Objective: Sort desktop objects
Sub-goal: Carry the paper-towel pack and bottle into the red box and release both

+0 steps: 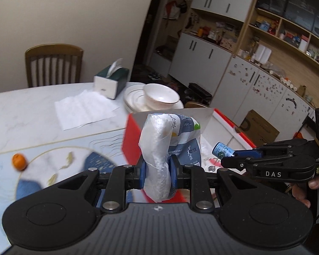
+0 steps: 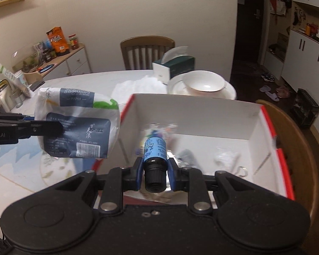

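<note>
A wooden chair [image 2: 147,51] stands behind the surface [image 1: 21,114]. Wall cabinets [image 1: 204,57] and open shelves [image 1: 287,31] hold clutter. Slippers [image 2: 273,92] lie on the floor, near a dark crate [image 2: 306,110].

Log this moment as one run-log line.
left gripper: shut on tissue pack | right gripper: shut on blue bottle | both at red box

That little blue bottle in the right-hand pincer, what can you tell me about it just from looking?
The small bottle has a blue label with dark print and a ribbed black cap, which points back toward the camera. It looks like dark glass or plastic; I can't tell which. The right gripper is shut on it near the cap, a blue pad on each side. It is held in the air over the open red and white box, touching nothing else.
</note>
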Available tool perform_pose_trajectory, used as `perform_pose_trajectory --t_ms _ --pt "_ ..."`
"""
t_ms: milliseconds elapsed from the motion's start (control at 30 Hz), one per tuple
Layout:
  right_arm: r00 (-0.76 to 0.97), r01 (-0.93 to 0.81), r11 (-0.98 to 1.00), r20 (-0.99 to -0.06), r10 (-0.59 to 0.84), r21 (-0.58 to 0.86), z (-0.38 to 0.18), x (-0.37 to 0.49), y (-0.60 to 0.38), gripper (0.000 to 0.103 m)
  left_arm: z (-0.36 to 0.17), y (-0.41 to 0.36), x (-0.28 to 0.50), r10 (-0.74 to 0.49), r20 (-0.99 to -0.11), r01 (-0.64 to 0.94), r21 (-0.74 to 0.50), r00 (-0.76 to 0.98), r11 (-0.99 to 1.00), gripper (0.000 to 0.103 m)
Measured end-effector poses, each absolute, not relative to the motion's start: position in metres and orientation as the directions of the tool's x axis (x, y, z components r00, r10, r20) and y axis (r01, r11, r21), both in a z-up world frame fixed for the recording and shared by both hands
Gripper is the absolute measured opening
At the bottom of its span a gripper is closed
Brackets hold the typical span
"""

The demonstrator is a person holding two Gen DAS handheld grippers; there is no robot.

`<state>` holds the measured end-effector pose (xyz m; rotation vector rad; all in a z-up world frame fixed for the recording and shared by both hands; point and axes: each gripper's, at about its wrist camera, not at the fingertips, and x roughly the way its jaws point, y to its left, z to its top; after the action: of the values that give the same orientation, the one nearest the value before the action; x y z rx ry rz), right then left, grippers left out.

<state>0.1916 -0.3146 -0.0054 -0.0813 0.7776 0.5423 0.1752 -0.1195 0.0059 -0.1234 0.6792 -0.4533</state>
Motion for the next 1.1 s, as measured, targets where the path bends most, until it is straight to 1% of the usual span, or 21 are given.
perform_pose_trajectory --t_ms 367,567,800,1100 --pt "0.599 -0.460 0.881 -0.694 0.400 0.111 -0.015 0.211 -0.357 0.022 0.002 -0.185 0.210 -0.459 -0.589 0.441 -0.187 0.665 0.878 0.021" --pt "0.597 -0.443 0.890 -0.705 0.383 0.108 -0.022 0.224 -0.371 0.022 -0.005 -0.210 0.230 -0.439 -0.608 0.459 -0.135 0.662 0.878 0.021" --pt "0.582 -0.448 0.888 -0.720 0.378 0.104 -0.030 0.235 -0.376 0.022 -0.016 -0.232 0.252 -0.411 -0.633 0.461 -0.095 0.656 0.882 0.021" --pt "0.528 -0.495 0.863 -0.755 0.389 0.099 -0.045 0.249 -0.363 0.022 -0.031 -0.258 0.278 -0.373 -0.663 0.473 -0.033 0.649 0.881 0.021"
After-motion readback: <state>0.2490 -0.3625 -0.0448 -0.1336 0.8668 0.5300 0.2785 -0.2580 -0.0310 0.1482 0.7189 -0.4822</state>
